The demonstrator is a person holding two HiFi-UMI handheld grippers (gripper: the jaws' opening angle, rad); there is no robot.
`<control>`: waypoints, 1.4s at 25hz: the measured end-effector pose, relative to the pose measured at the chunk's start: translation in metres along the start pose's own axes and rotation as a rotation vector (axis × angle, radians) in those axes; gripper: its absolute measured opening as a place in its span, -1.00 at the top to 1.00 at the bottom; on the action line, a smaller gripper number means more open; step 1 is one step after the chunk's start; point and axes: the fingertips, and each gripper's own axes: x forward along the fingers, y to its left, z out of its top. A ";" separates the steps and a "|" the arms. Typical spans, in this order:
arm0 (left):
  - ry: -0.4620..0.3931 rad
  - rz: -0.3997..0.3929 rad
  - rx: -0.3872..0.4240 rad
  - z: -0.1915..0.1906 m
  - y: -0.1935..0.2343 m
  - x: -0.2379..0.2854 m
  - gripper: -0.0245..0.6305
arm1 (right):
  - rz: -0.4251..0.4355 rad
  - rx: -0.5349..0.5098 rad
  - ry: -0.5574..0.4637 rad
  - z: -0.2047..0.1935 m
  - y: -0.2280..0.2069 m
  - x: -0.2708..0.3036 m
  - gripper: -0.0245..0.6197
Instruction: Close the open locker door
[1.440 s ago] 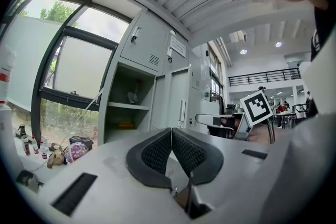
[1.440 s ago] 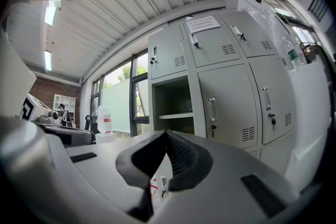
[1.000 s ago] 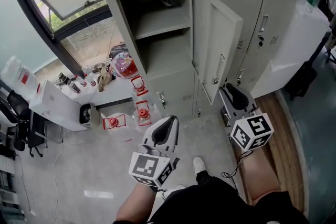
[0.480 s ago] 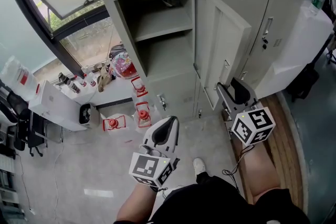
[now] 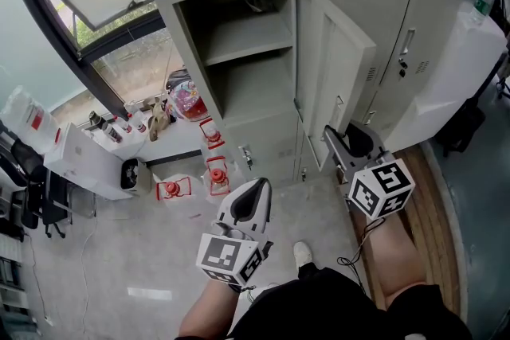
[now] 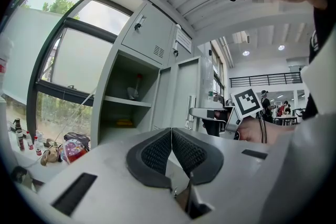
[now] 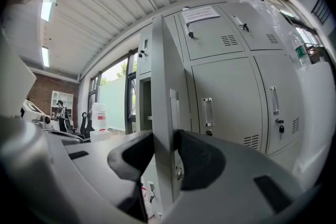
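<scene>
The grey locker door (image 5: 335, 68) stands wide open from the empty two-shelf compartment (image 5: 247, 52). My right gripper (image 5: 339, 138) is at the lower part of the door's free edge, below the handle. In the right gripper view the door edge (image 7: 165, 113) sits between the jaws of the right gripper (image 7: 165, 157); they have just been closing and both pads press on it. My left gripper (image 5: 256, 185) hangs lower and to the left, in front of the lockers. In its own view the left gripper (image 6: 171, 136) is shut on nothing, with the door (image 6: 184, 92) ahead.
Red lanterns (image 5: 217, 171) and a white box (image 5: 84, 159) lie on the floor left of the lockers, under the window. A white-covered block (image 5: 446, 76) stands to the right. Closed locker doors (image 5: 414, 44) are right of the open one. My shoe (image 5: 301, 251) is below.
My right gripper has shifted left to the door's free edge, which now sits between its jaws. The left gripper has stayed put.
</scene>
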 end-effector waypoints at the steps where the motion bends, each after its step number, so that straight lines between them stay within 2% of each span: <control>1: 0.000 0.002 0.001 0.000 0.000 0.000 0.87 | 0.005 -0.004 0.001 0.000 0.001 0.001 0.34; 11: 0.000 0.034 0.001 -0.002 0.008 -0.006 0.87 | 0.062 -0.038 0.010 -0.001 0.027 0.013 0.31; 22: -0.005 0.081 0.017 0.001 0.021 -0.011 0.87 | 0.161 -0.059 0.000 -0.002 0.066 0.034 0.28; 30: -0.011 0.148 0.035 0.006 0.037 -0.012 0.87 | 0.278 -0.069 0.000 -0.003 0.098 0.060 0.33; 35: -0.017 0.216 0.044 0.010 0.051 -0.014 0.87 | 0.311 -0.078 -0.010 -0.004 0.112 0.079 0.32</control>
